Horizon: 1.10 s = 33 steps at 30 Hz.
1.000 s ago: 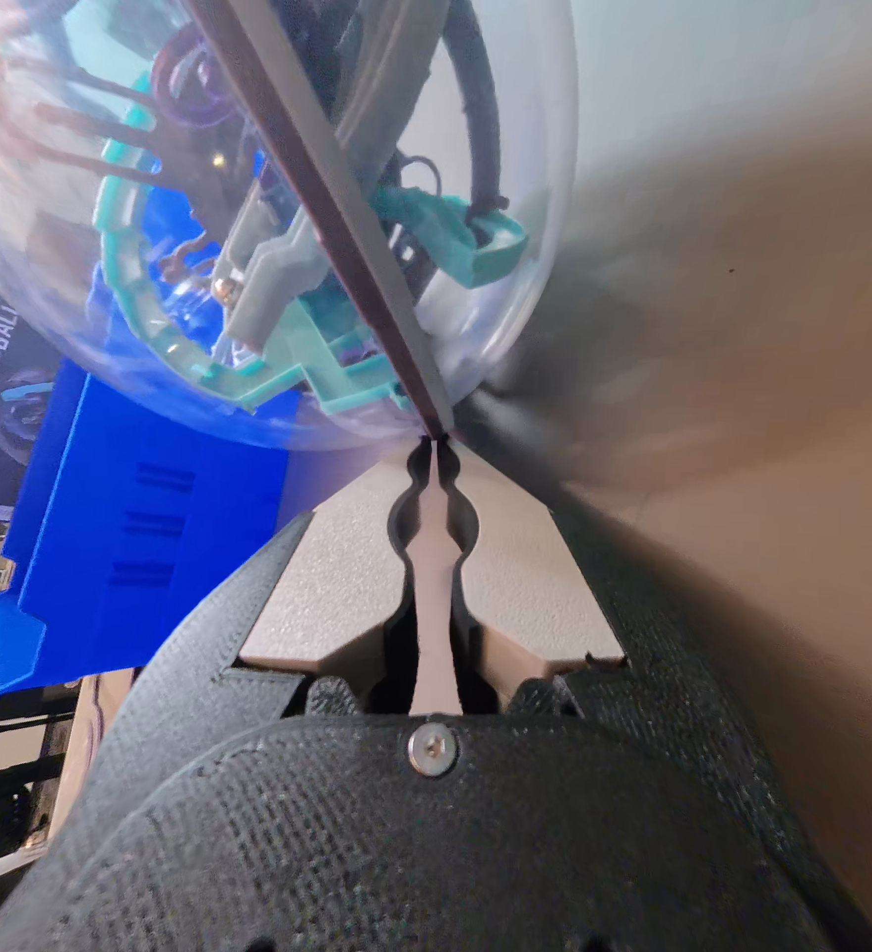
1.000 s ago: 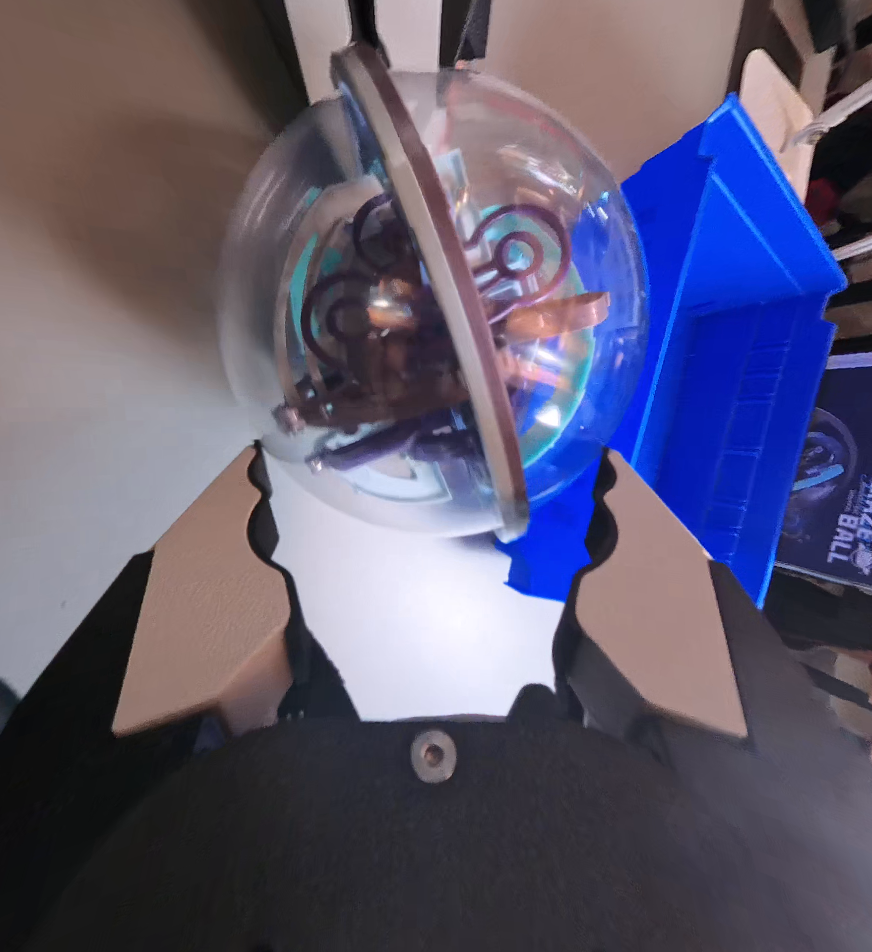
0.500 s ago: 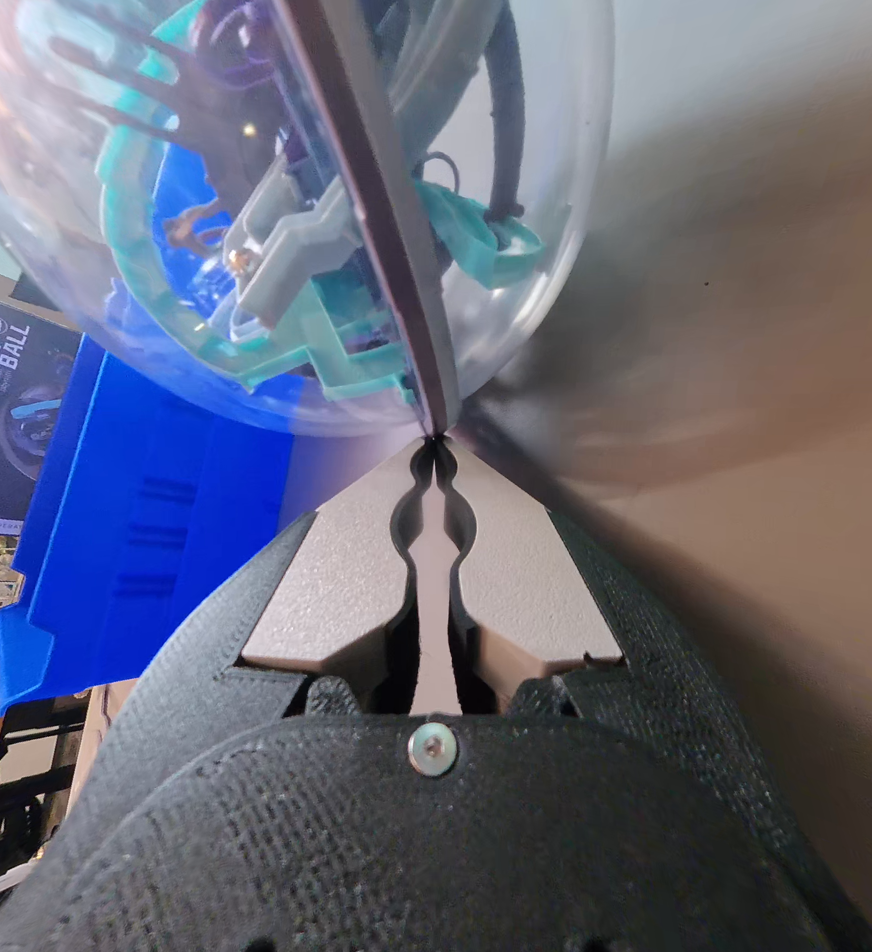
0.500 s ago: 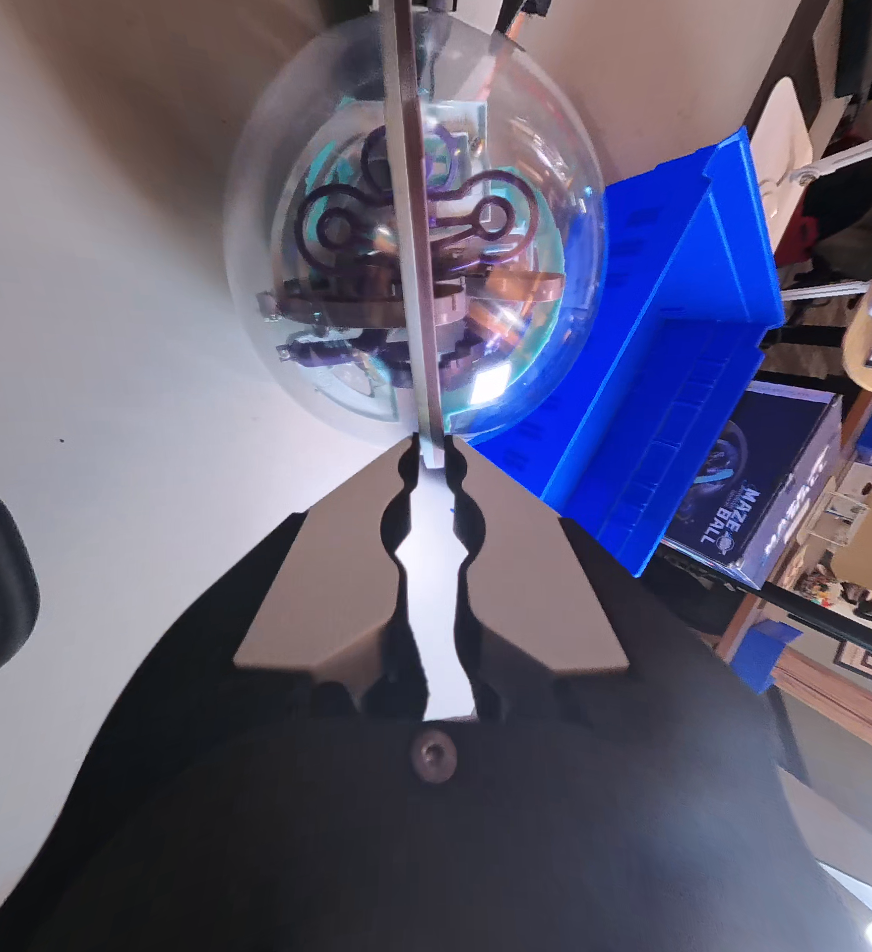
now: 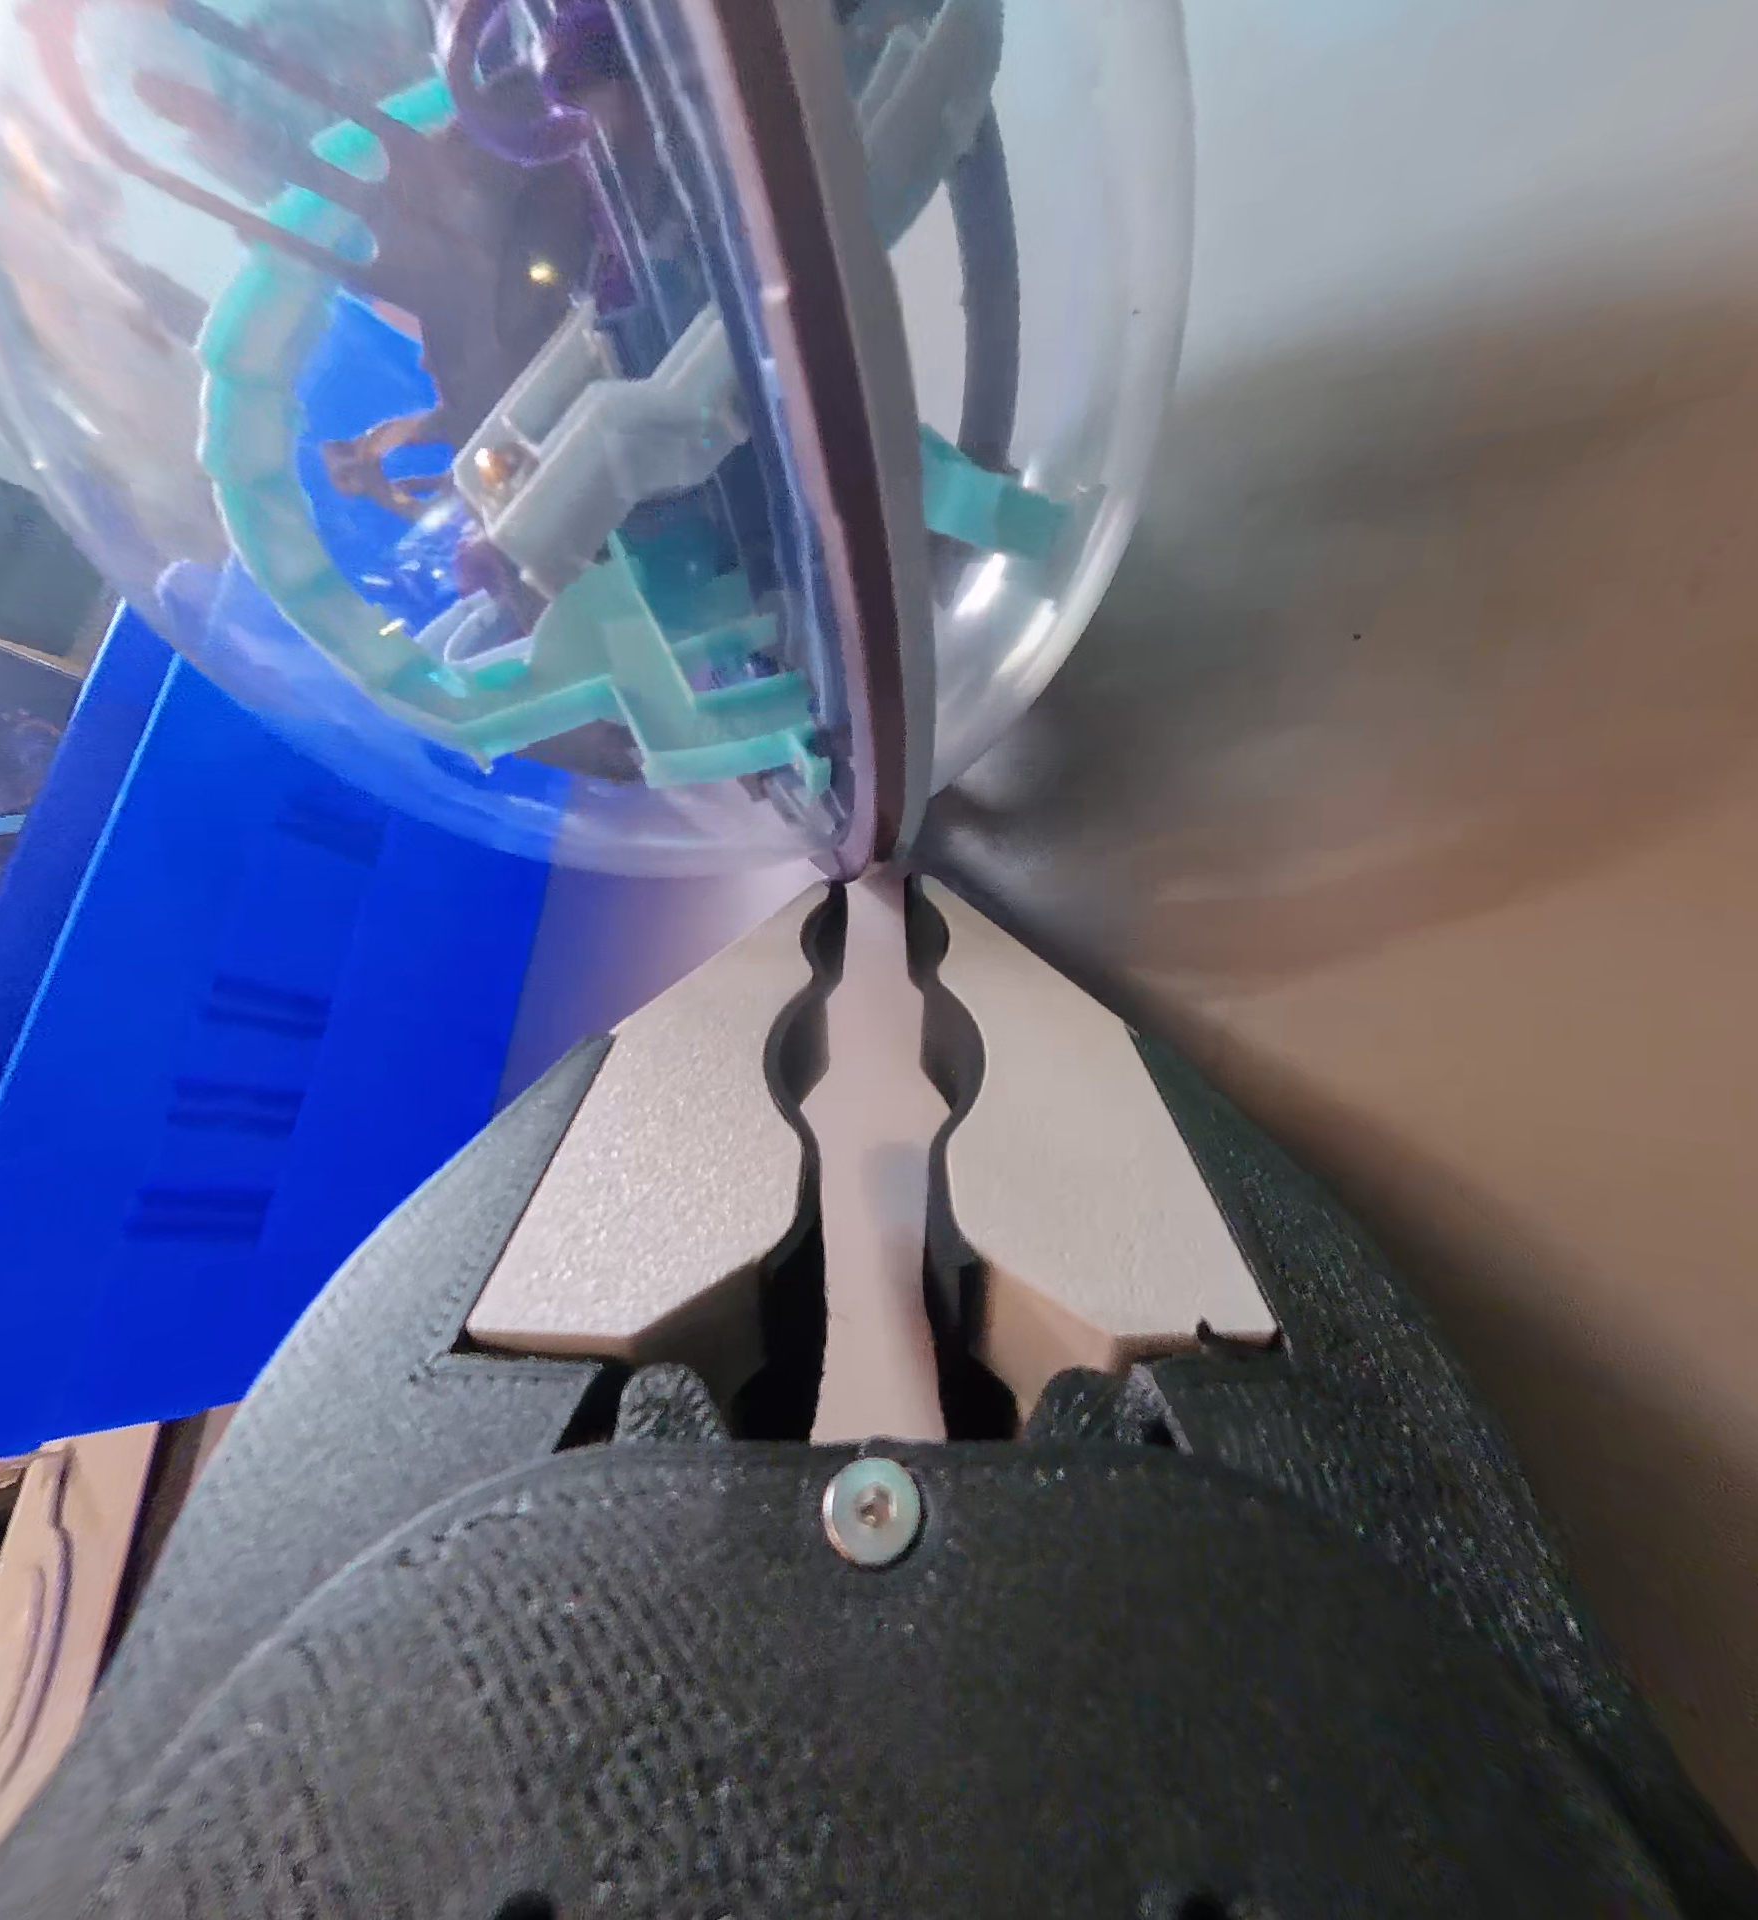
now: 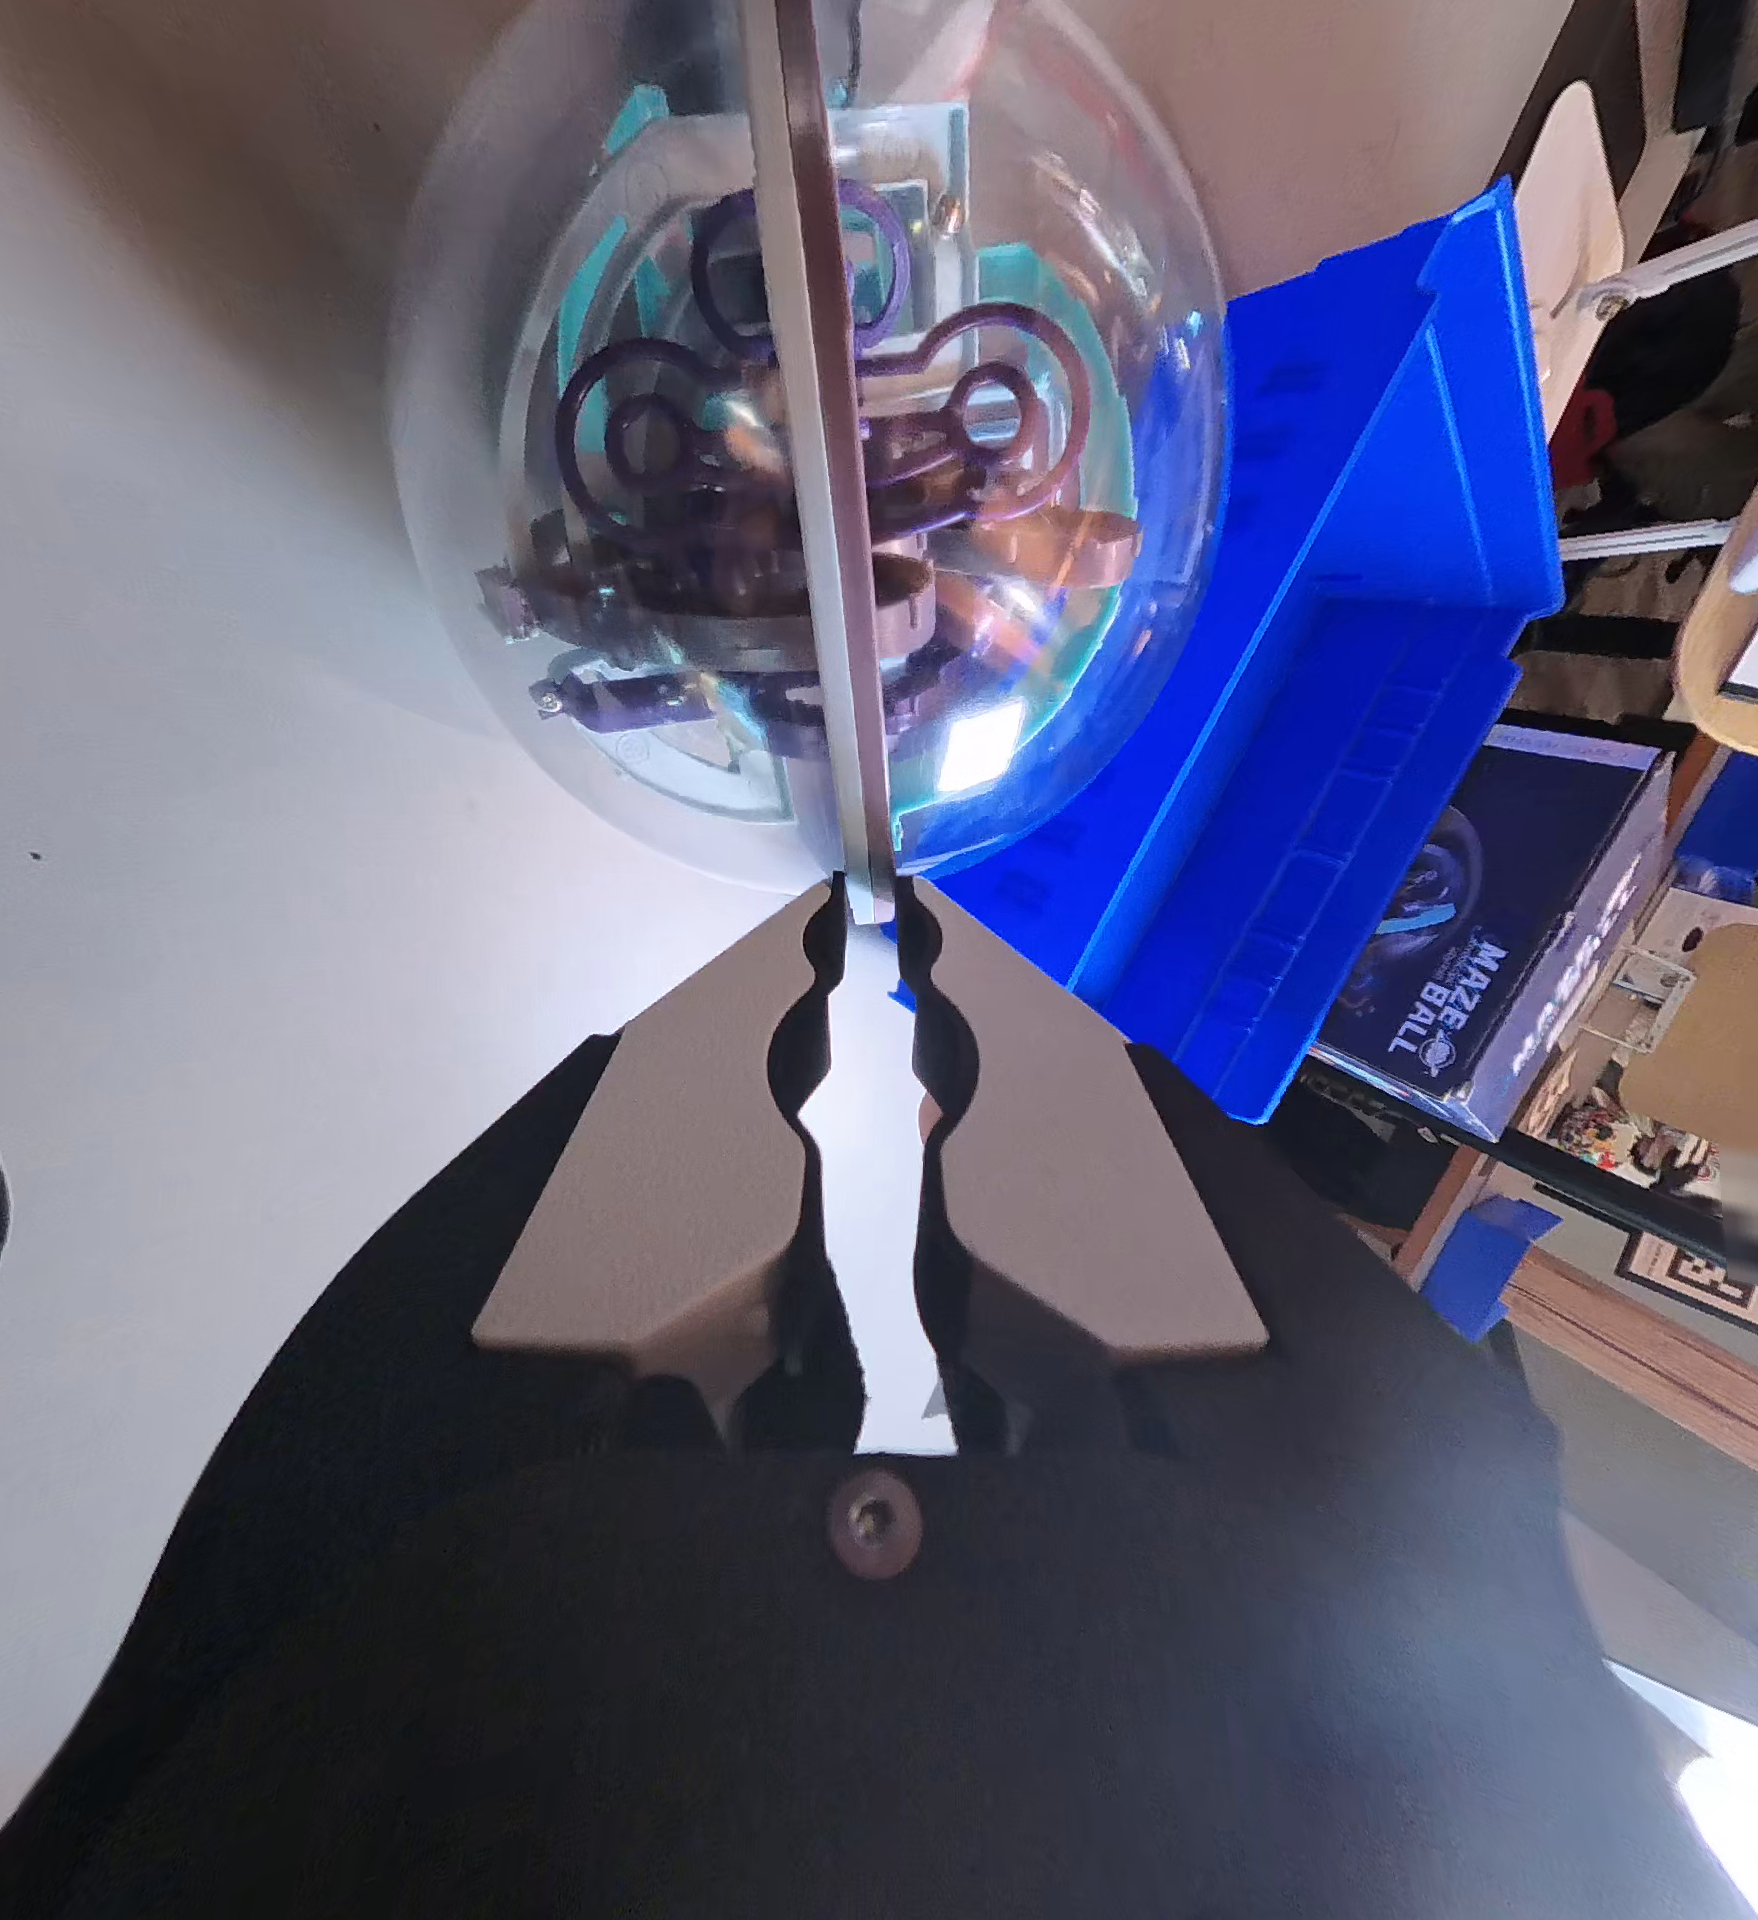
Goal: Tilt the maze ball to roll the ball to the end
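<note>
While both grippers are clamping the grey rim [image 6: 821,499] that rings the maze ball [image 6: 646,540], the clear sphere is hanging in the air above the pale bench [image 6: 179,727]. From the left wrist view, the left gripper [image 5: 873,883] is closing its tan fingers [image 5: 667,1143] together on the bottom edge of that rim, with only a thin gap showing between them, and the ball is filling the upper left of the picture, tilting slightly so that the rim is leaning to the left at the top. Inside it, teal and grey tracks are winding around, and a small metal ball [image 5: 494,464] is sitting in a grey channel near the middle. From the right wrist view, the right gripper [image 6: 867,894] is likewise pinching the rim's near edge with its fingers [image 6: 1041,1143] drawn nearly together, and the rim is standing almost upright. Purple looped tracks and brown pieces are showing through the shell on this side. Just beside the ball, a blue plastic bin [image 6: 1374,665] is lying on the bench, and a dark blue printed box [image 6: 1509,914] is standing just beyond the bin. Far off at the right edge, a wooden ledge [image 6: 1633,1351] and cluttered items are appearing blurred.
</note>
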Available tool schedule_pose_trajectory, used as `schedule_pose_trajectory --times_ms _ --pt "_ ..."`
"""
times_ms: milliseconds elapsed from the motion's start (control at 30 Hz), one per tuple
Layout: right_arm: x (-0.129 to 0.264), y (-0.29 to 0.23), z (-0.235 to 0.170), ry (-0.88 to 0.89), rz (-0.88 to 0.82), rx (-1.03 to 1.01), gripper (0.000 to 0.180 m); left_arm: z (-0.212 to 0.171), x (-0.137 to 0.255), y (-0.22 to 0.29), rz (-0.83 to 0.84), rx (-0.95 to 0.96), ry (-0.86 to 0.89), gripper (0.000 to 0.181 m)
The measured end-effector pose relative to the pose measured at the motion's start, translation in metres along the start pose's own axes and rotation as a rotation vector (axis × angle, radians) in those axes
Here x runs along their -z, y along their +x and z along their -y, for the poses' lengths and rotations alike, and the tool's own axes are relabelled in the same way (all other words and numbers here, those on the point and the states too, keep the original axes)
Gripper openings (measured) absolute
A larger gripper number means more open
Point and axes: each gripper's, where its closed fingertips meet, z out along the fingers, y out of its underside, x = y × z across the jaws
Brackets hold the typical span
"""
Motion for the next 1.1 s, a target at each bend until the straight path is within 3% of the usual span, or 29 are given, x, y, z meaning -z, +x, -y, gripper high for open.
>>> schedule_pose_trajectory --times_ms 200,733,1100 --pt "-0.001 0.0 -0.002 0.013 -0.022 -0.023 0.007 0.002 0.0 -0.001 -0.008 0.021 0.013 0.014" --pt "0.002 0.003 0.001 0.009 -0.09 0.004 0.007 -0.004 -0.003 -0.014 0.108 -0.104 -0.057 0.002" --pt "0.033 0.036 0.006 0.009 -0.195 0.012 0.007 0.018 0.025 -0.056 0.27 -0.123 0.017 0.001"
